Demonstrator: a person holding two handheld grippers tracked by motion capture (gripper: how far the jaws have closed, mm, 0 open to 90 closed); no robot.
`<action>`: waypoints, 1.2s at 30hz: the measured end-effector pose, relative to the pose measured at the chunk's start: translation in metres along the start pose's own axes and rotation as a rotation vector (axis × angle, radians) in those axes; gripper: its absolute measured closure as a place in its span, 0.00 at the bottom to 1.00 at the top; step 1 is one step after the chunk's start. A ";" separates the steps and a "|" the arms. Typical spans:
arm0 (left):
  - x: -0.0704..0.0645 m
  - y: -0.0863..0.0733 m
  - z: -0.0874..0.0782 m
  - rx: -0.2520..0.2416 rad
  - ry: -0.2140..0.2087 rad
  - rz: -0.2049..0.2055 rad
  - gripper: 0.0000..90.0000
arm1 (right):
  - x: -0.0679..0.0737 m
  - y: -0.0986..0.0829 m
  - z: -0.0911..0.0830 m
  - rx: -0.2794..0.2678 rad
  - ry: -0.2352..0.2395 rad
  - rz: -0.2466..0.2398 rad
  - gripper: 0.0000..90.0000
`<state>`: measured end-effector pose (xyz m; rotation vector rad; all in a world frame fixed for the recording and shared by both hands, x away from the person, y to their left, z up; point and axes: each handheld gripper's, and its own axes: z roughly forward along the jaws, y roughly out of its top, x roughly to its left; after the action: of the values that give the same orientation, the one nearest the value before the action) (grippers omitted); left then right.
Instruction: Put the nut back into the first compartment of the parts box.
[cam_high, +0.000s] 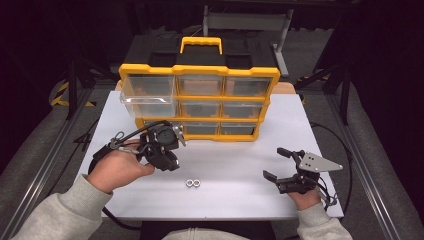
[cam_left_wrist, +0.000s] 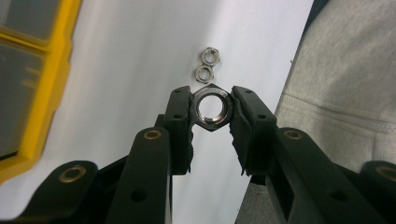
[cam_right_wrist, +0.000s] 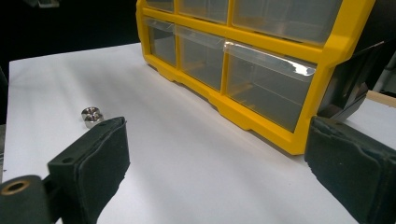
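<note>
At far left of the high view, a grey ribbed sleeve (cam_high: 55, 210) and a hand on the left gripper (cam_high: 172, 150), matte black, raised over the white table (cam_high: 235, 165) just before the organiser's bottom row; clamped between its rubbery pads (cam_left_wrist: 180, 116) a steel nut (cam_left_wrist: 213, 108), six-sided, threaded bore bright, polished rim; jaws narrow around it, pressing two opposite flats. Beyond the held nut in the left gripper view, two smaller nuts (cam_left_wrist: 208, 64) lying flat on the smooth white top, touching each other; same pair near mid-table in the high view (cam_high: 193, 183). Behind, a yellow plastic organiser (cam_high: 200, 102) with clear, glossy rectangular drawers in three rows; top-left drawer (cam_high: 148, 95) pulled out toward the front; black body and yellow loop handle (cam_high: 201, 44) on top. At right, the right gripper (cam_high: 274, 163), jaws spread wide, holding nothing, foam pads (cam_right_wrist: 105, 158) coarse and dull; flat grey triangular plate (cam_high: 320, 162) on its top.
</note>
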<state>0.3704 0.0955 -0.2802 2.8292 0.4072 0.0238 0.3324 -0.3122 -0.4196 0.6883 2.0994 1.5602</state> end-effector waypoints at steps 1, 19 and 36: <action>0.000 0.000 -0.003 -0.003 0.002 0.003 0.77 | 0.000 0.000 0.000 -0.001 -0.001 0.000 0.08; 0.012 0.008 -0.083 -0.075 0.063 -0.018 0.77 | 0.000 0.000 -0.002 -0.002 -0.004 0.001 0.08; 0.029 0.018 -0.140 -0.126 0.148 -0.075 0.77 | -0.001 0.000 -0.002 -0.001 -0.005 -0.002 0.08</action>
<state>0.3952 0.1257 -0.1419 2.6953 0.5246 0.2368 0.3321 -0.3141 -0.4186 0.6883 2.0951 1.5567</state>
